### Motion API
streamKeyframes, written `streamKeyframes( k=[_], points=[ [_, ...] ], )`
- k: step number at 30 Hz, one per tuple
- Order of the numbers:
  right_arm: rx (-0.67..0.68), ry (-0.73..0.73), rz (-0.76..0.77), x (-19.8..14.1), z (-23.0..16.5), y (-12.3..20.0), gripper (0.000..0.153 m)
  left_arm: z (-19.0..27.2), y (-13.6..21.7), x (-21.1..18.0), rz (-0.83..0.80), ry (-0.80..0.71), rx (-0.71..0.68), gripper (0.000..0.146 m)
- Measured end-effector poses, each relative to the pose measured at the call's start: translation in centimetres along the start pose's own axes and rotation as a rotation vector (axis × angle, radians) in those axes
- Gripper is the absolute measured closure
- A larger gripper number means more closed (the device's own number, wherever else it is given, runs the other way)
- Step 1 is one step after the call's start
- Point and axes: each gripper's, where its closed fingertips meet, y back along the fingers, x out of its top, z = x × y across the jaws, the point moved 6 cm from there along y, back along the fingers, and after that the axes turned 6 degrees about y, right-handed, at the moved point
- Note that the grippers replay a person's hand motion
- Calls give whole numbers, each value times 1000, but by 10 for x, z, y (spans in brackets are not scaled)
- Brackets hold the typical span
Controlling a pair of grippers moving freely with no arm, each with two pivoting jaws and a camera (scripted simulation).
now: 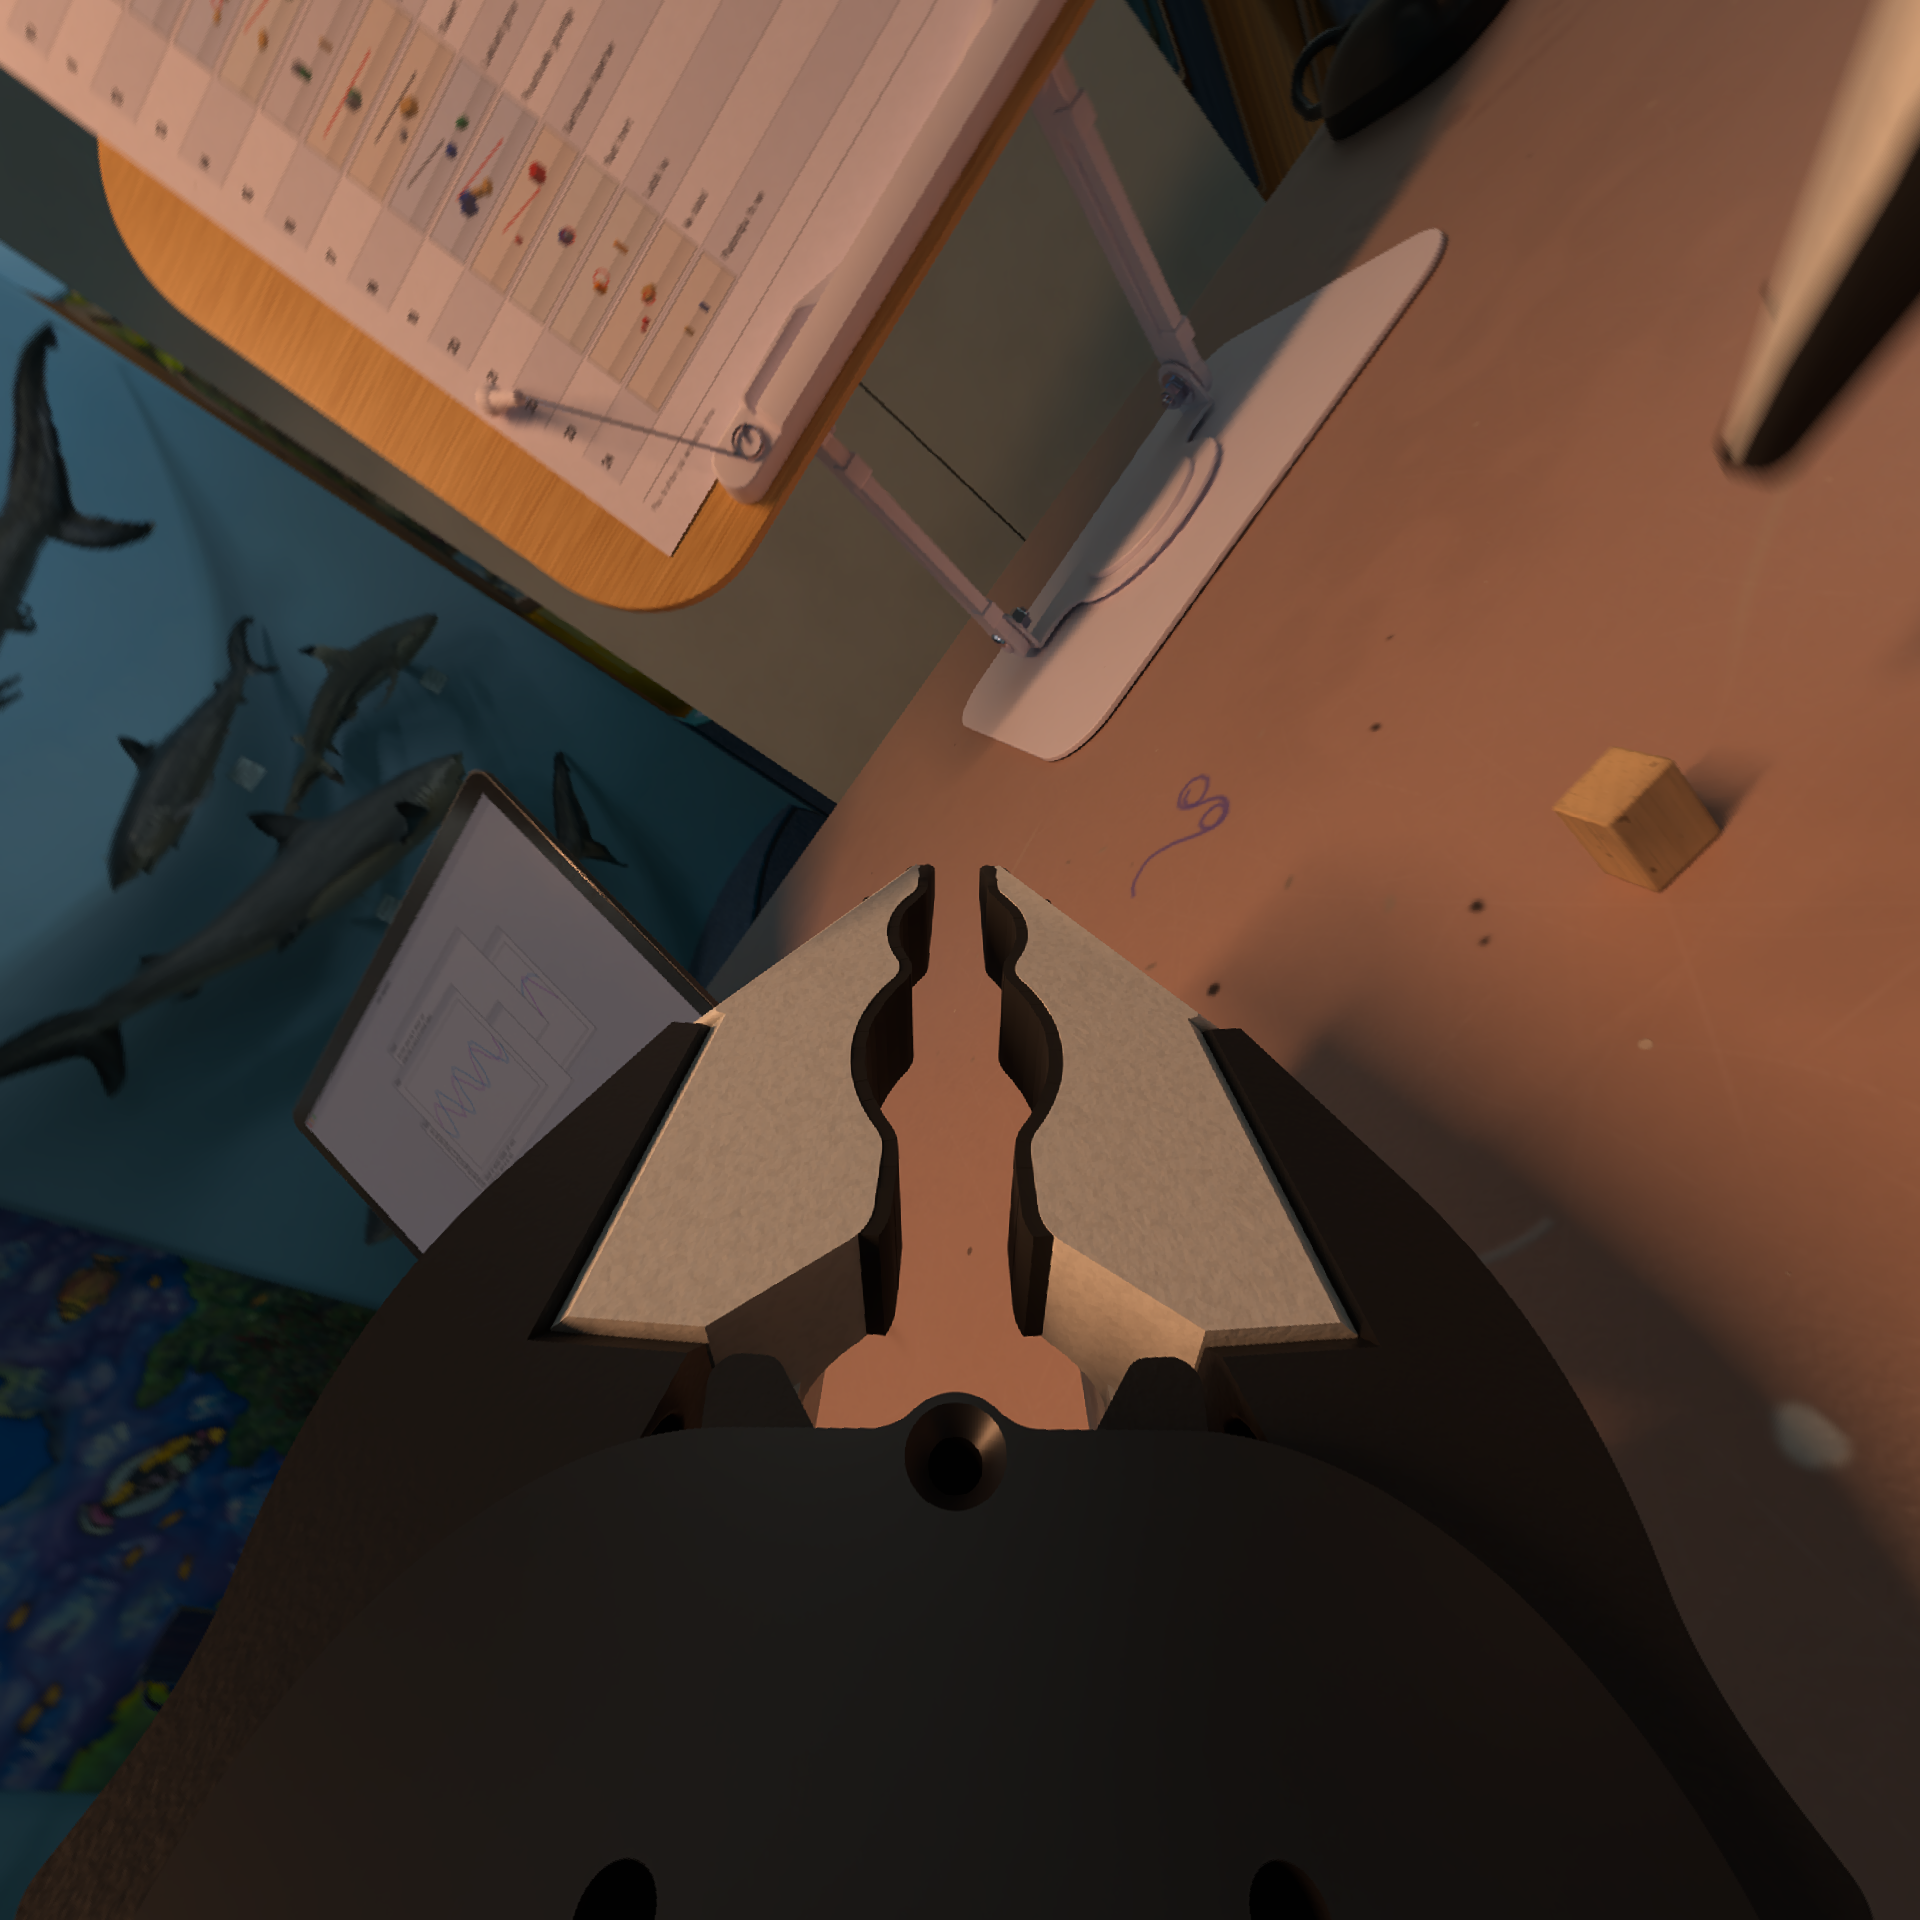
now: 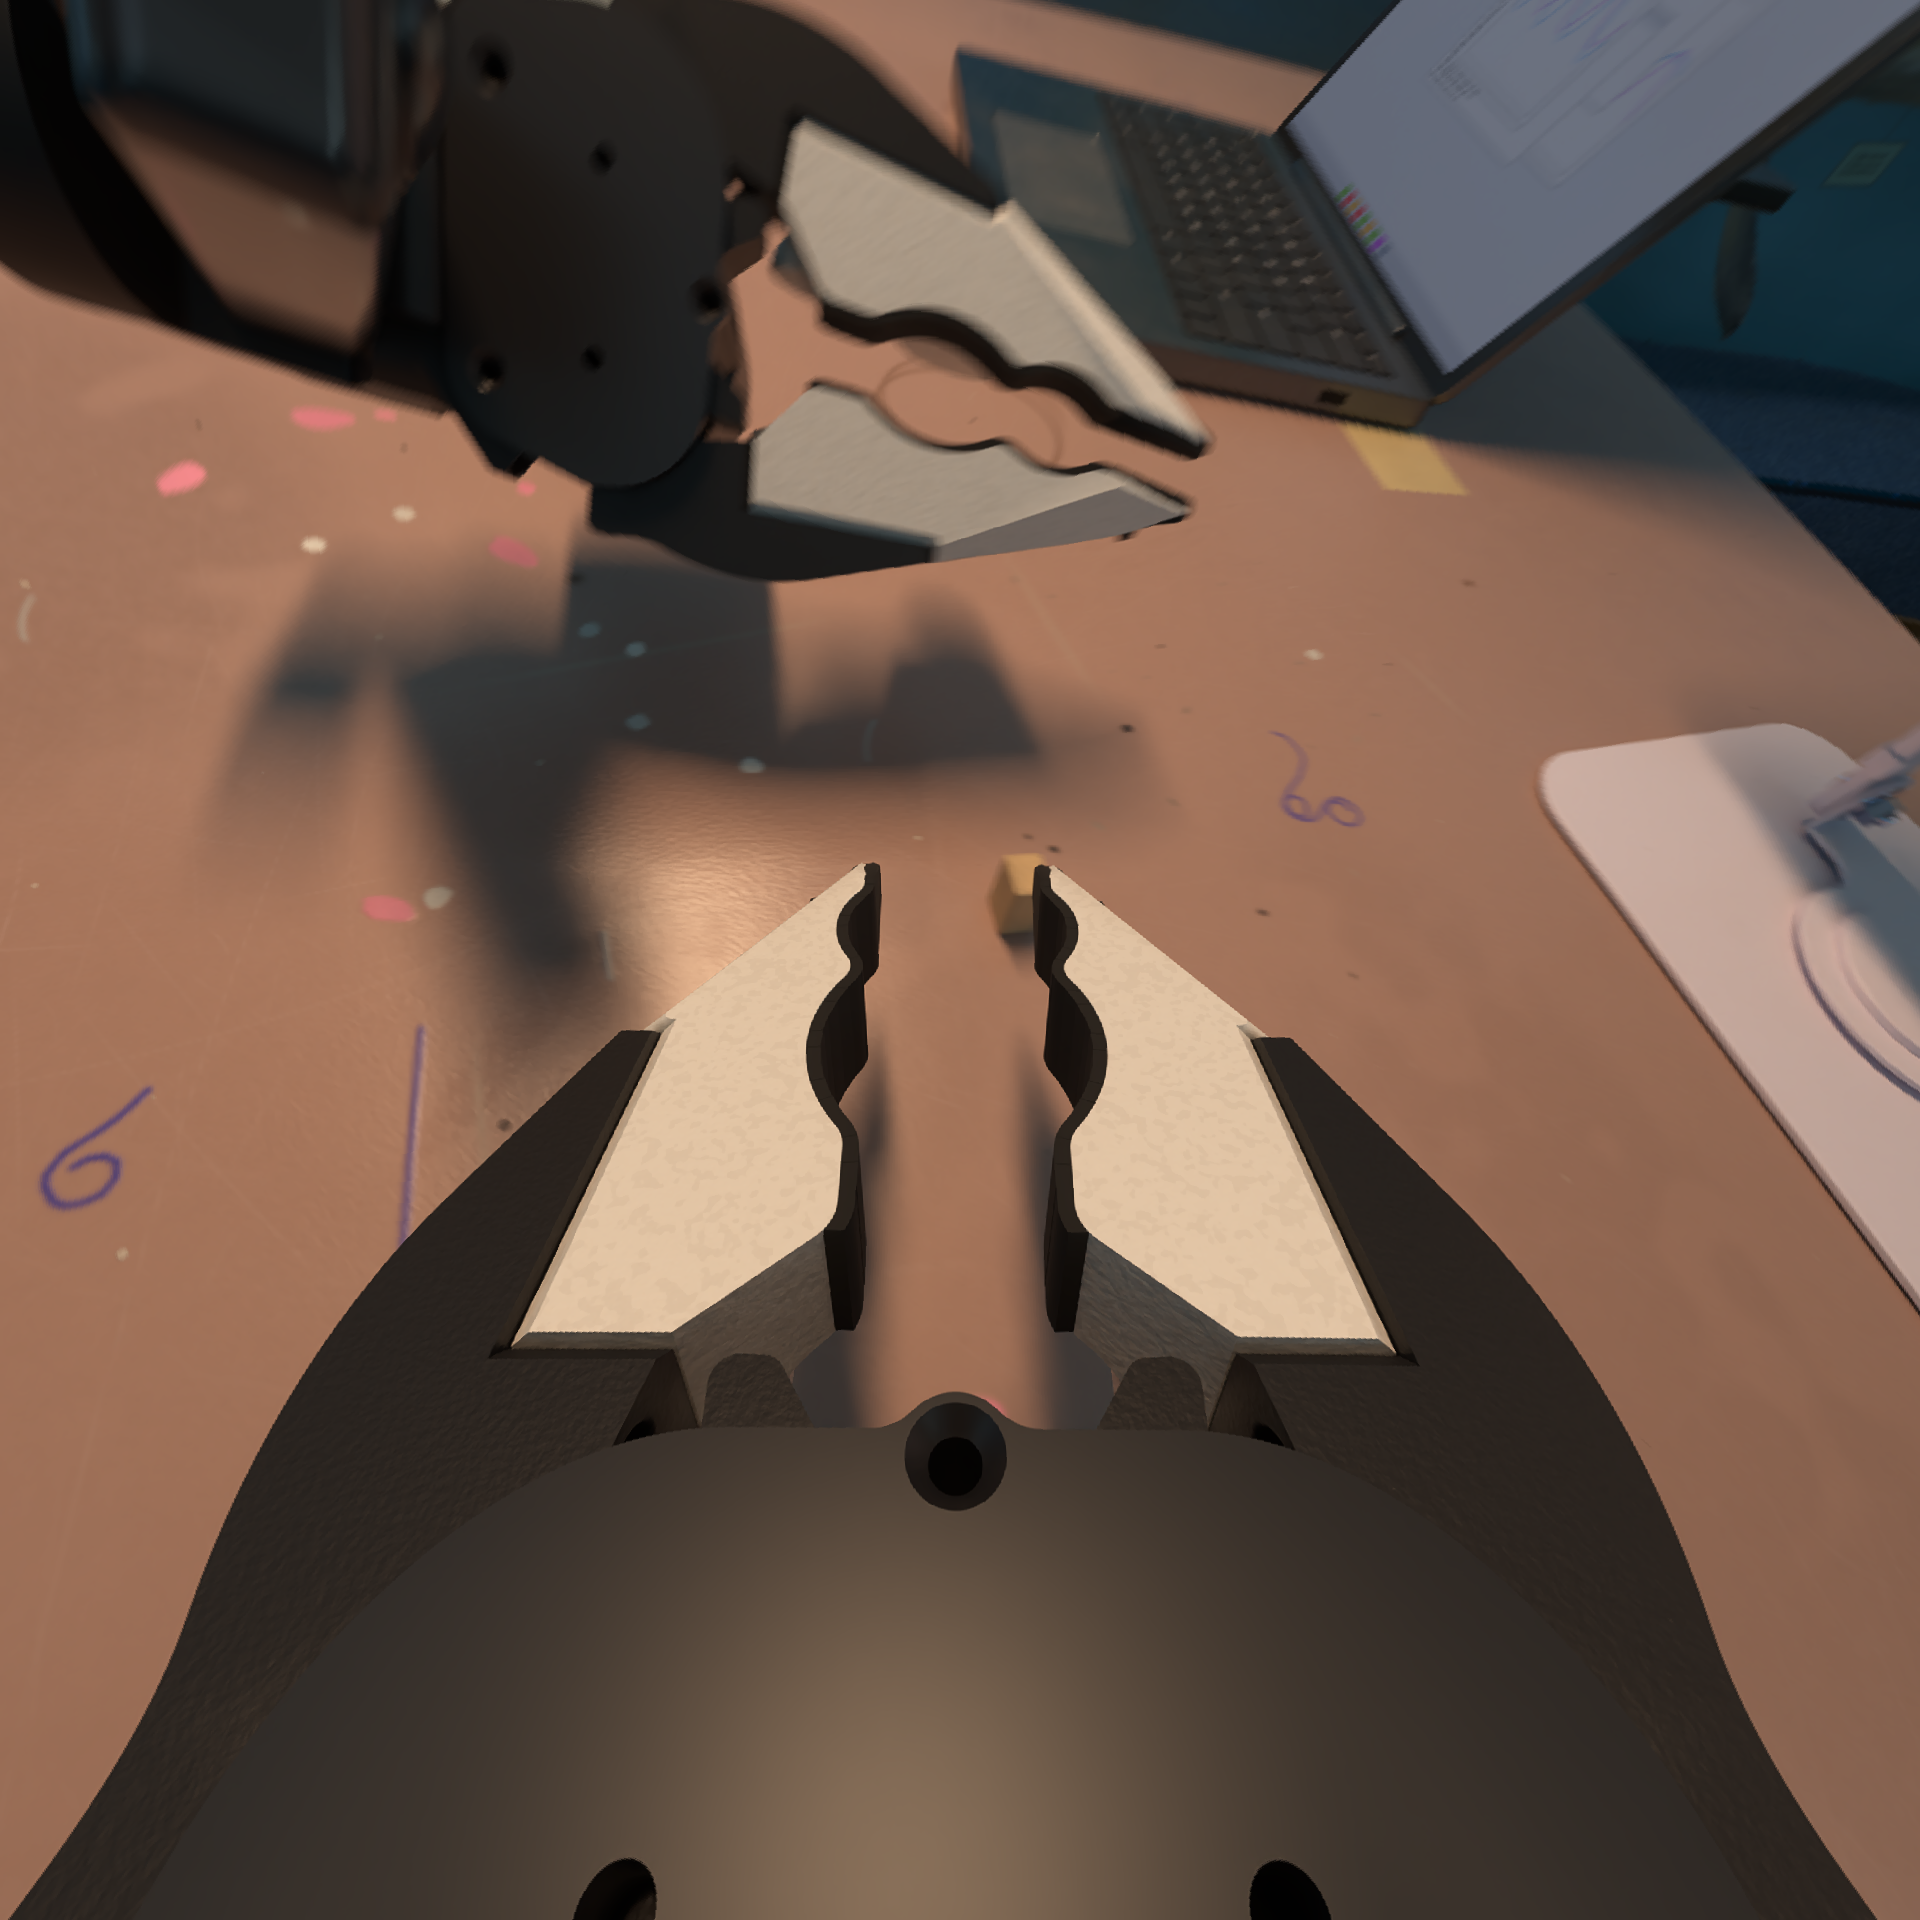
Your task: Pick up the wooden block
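Note:
The wooden block (image 1: 1636,821) is a small tan cube lying on the brown table (image 1: 1455,1091), ahead and to the right of my left gripper (image 1: 956,873). The left gripper's jaws stand a narrow gap apart and hold nothing. In the right wrist view the block (image 2: 1016,896) lies just beyond my right gripper (image 2: 958,873), partly hidden behind the right fingertip (image 2: 1049,904). The right gripper is open and empty, above the table. The left gripper (image 2: 1190,478) also shows there, hovering farther back with its jaws slightly apart.
A white stand base (image 1: 1195,499) (image 2: 1714,935) sits on the table near the block and carries a board with a chart (image 1: 416,208). An open laptop (image 2: 1247,239) stands at the far table edge. Pen scribbles (image 2: 1314,800) and paint specks mark the table.

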Motion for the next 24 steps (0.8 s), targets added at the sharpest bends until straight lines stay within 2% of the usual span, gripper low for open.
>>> streamKeyframes(
  k=[4, 7, 9, 11, 13, 14, 17, 19, 24],
  points=[
    [32, 53, -133, 6, -33, -30, 117, -4, -1, -3, -3, 57, -10, 138],
    [69, 56, -225, 3, -43, -40, 113, -3, -1, -3, -2, 46, -7, 138],
    [42, 93, -308, -2, -39, -35, 120, -2, 0, -2, 2, 41, -14, 138],
    [-33, 123, -432, -15, -20, -19, 141, 0, 0, -1, 16, 35, -30, 138],
    [-127, 104, -550, -27, 2, 0, 142, 2, 1, 0, 26, 20, -37, 138],
    [-138, 69, -560, -30, 9, 9, 139, 4, 1, 1, 31, 9, -44, 138],
    [-82, -48, -431, -20, 18, 30, 128, 12, 2, 5, 63, -30, -81, 138],
    [-84, -71, -336, -10, 23, 40, 126, 20, 5, 9, 102, -65, -128, 138],
    [-212, -99, -231, -8, 40, 48, 107, 35, 15, 20, 206, -138, -207, 138]
  ],
)
